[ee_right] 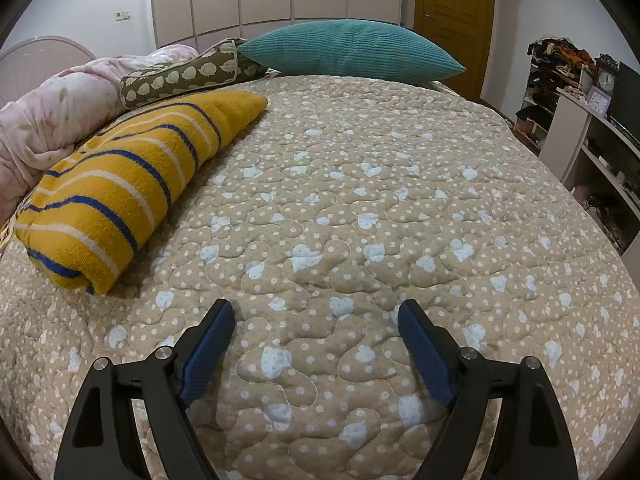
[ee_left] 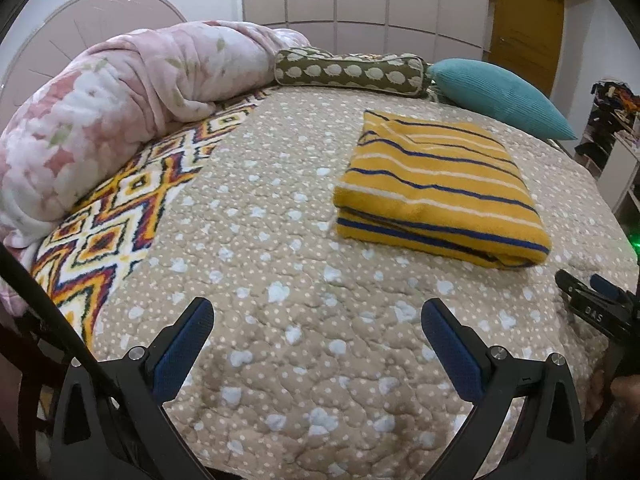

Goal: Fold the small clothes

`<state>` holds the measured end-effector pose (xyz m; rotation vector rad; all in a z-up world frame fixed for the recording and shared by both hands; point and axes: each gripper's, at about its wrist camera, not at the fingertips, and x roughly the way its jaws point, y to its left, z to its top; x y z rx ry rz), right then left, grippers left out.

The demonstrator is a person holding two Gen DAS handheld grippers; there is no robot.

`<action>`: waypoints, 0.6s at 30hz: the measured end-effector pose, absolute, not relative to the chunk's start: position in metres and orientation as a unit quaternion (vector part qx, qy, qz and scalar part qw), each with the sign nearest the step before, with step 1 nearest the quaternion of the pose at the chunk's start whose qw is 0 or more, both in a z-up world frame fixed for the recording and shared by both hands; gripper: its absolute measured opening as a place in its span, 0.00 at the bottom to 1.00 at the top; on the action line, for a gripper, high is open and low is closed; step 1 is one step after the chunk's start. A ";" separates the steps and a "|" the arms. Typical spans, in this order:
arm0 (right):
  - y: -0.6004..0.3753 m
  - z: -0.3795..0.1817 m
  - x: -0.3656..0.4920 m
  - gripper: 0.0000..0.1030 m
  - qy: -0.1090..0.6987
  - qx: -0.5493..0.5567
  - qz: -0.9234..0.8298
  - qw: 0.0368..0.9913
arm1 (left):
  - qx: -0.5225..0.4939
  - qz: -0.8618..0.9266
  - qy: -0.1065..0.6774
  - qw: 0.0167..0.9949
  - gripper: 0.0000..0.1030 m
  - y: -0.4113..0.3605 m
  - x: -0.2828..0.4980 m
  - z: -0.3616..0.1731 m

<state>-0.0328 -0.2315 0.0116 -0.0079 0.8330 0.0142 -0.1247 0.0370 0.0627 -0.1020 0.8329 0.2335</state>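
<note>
A yellow garment (ee_left: pixel 436 188) with blue and white stripes lies folded into a thick rectangle on the beige quilted bedspread (ee_left: pixel 280 264). My left gripper (ee_left: pixel 318 316) hangs open over bare quilt, short of the garment's near edge, with nothing between its blue pads. In the right wrist view the same folded garment (ee_right: pixel 124 188) lies at the left, and my right gripper (ee_right: pixel 316 320) stands open above the bedspread (ee_right: pixel 380 208), to the right of it and apart from it. The tip of my right gripper (ee_left: pixel 592 300) shows at the right edge of the left wrist view.
A rolled pink floral blanket (ee_left: pixel 112 116) lies along the left of the bed over a zigzag-patterned cover (ee_left: pixel 120 216). An olive bolster (ee_left: pixel 352 72) and a teal cushion (ee_right: pixel 352 50) lie at the far edge. Shelves with a clock (ee_right: pixel 606 80) stand at the right, a wooden door (ee_right: pixel 454 20) behind.
</note>
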 end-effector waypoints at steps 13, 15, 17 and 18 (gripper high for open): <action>-0.232 0.012 -0.034 0.87 0.404 -0.001 0.005 0.915 | -0.054 0.105 0.416 0.902 1.00 0.033 -0.122 0.057; -0.232 0.012 -0.034 0.87 0.404 -0.001 0.005 0.915 | -0.052 0.103 0.417 0.901 1.00 0.031 -0.122 0.057; -0.232 0.012 -0.034 0.87 0.404 -0.001 0.005 0.915 | -0.053 0.101 0.419 0.901 1.00 0.030 -0.121 0.056; -0.232 0.012 -0.034 0.87 0.404 -0.001 0.005 0.915 | -0.053 0.102 0.419 0.901 1.00 0.030 -0.121 0.056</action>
